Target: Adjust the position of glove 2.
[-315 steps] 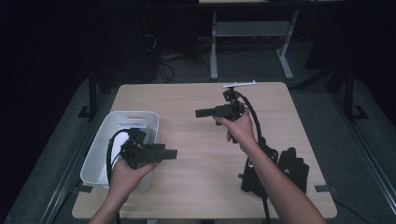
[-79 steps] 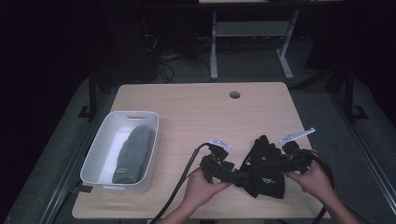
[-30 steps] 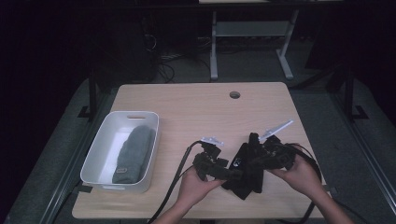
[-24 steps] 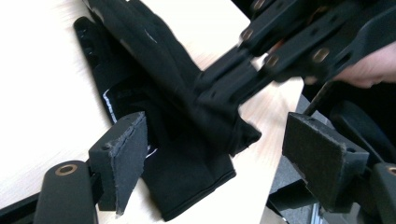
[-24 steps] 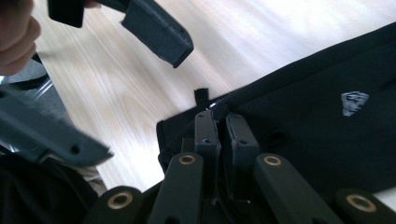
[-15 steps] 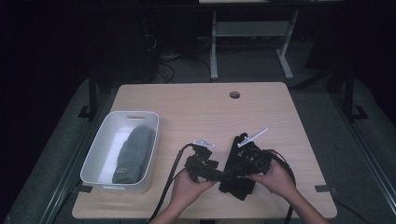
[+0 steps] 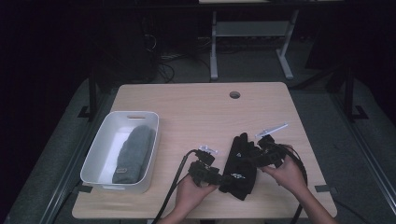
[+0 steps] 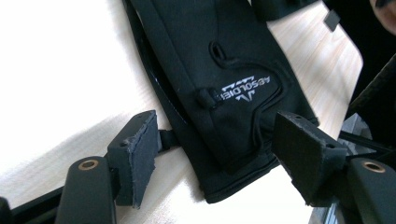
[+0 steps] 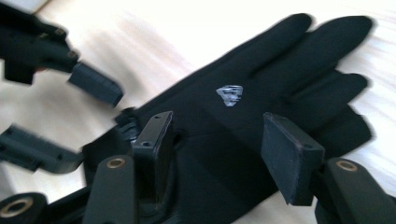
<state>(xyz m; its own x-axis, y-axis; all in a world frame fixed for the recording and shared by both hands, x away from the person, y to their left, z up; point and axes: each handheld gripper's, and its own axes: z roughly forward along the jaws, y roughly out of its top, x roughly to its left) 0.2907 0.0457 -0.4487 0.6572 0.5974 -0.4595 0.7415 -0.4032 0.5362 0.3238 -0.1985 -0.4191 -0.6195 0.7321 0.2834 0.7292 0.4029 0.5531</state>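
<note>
Since half a second ago, both hands have sunk toward the desk (image 7: 187, 102), and the black glove (image 7: 242, 163) now lies flat on the wood near its front edge, where a second ago it hung bunched between the two tools. Ten seconds back the left tongs were over the white bin and the right tongs were held over the middle of the desk.

From the high view, the left tongs (image 7: 223, 178) point at the cuff end of the glove from its left, and the right tongs (image 7: 252, 158) reach in from its right, near its middle. The white bin (image 7: 100, 149) stands well apart at the left, with a grey folded cloth (image 7: 133, 154) inside. A round hole (image 7: 235, 94) sits in the desk toward the far edge.

From the left gripper view, the left tongs (image 8: 215, 154) stand spread, having just been closing a little. The glove's cuff (image 8: 233, 154), with its white lettering, lies between the pads, and neither pad presses on it.

From the right gripper view, the right tongs (image 9: 217, 149) stand spread, having just been opening. The glove (image 9: 261, 93) lies palm-flat beyond and between the pads, fingers pointing away, a small silver badge (image 9: 229, 94) on its back. The pads do not pinch it. The left tongs (image 9: 60, 98) show blurred at the left.
</note>
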